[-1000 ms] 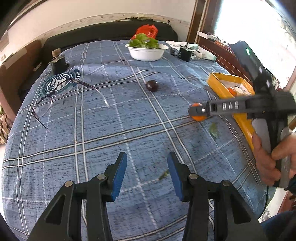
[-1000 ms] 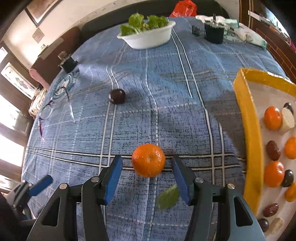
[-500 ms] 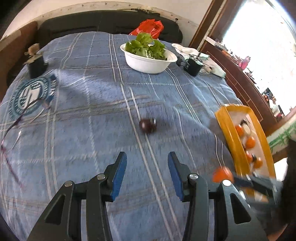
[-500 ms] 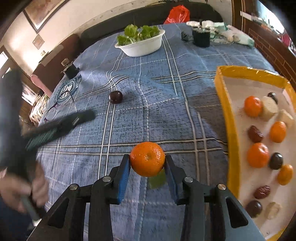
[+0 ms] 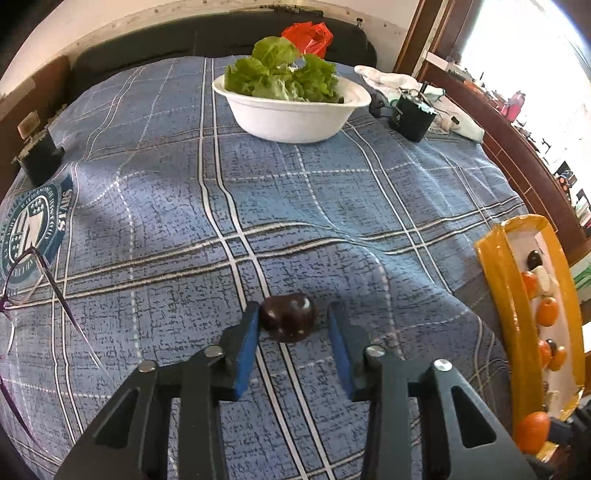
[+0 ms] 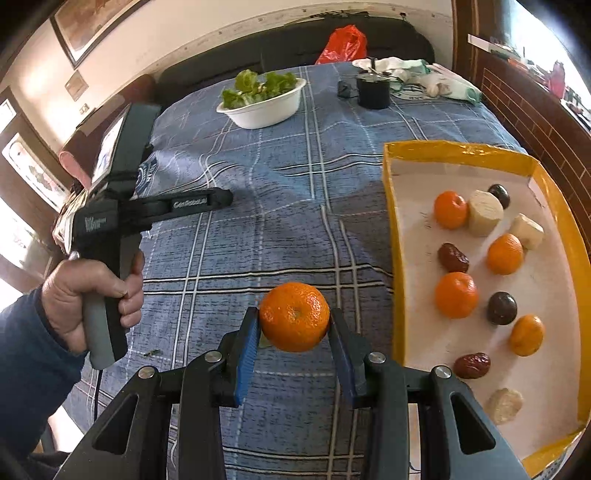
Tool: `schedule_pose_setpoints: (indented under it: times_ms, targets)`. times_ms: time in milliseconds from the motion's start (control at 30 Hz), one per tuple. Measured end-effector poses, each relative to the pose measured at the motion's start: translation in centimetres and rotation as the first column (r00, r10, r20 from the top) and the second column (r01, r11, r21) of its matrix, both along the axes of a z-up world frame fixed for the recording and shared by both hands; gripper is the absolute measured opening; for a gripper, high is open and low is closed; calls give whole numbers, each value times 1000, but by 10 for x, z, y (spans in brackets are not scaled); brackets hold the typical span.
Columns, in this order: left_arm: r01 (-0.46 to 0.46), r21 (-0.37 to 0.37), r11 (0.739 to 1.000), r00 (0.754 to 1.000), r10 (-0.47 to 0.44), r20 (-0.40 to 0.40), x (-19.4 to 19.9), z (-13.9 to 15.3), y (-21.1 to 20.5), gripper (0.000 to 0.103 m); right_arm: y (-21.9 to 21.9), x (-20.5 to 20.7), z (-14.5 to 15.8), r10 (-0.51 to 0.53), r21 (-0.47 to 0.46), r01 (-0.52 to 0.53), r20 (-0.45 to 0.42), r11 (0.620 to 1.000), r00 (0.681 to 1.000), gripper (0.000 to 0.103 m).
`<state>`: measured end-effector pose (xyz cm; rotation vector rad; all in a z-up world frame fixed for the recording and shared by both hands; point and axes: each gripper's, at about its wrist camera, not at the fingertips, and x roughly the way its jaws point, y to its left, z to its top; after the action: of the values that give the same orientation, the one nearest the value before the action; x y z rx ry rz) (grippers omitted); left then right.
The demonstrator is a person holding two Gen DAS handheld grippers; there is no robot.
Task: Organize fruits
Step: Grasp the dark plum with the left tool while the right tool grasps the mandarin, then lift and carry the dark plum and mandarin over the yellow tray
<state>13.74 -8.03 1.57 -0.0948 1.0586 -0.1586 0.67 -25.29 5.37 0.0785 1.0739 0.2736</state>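
My right gripper (image 6: pixel 293 325) is shut on an orange mandarin (image 6: pixel 294 316) and holds it above the blue checked cloth, just left of the yellow-rimmed tray (image 6: pixel 390 236). The tray holds several mandarins, dark plums, red dates and pale chunks. My left gripper (image 5: pixel 291 325) is open with a dark plum (image 5: pixel 288 322) between its blue pads; the left pad touches it, the right pad stands apart. The plum rests on the cloth. The tray also shows at the right edge of the left wrist view (image 5: pixel 496 280).
A white bowl of lettuce (image 5: pixel 291 110) stands at the back. A black box (image 5: pixel 412 118) and a white cloth (image 5: pixel 391 79) lie back right. Glasses (image 5: pixel 22 295) lie at the left, beside a round printed emblem (image 5: pixel 31 229). A red bag (image 5: pixel 308 33) sits behind the bowl.
My right gripper shut on the mandarin, lifted it and moved toward the tray. My left gripper moved forward across the cloth until the plum sits between its open fingers.
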Motion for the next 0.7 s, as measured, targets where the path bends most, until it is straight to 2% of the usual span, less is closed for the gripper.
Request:
schedule_pose_setpoints:
  times_ms: [267,467,700]
  targets:
    - [12,-14,1000,1000,-11,26,-30,1,7,27,3,-2,0,23,7,-23,2,1000,1000,41]
    - [31,-26,999,999,-31,16,-89,1,3,27,11,-8,-6,58,8,-58,-12,998,998,41]
    - [41,3,999,999,-41,31,-158,2,-5,27,22,-22,-19,106,-7,-107,-43,994,993,41]
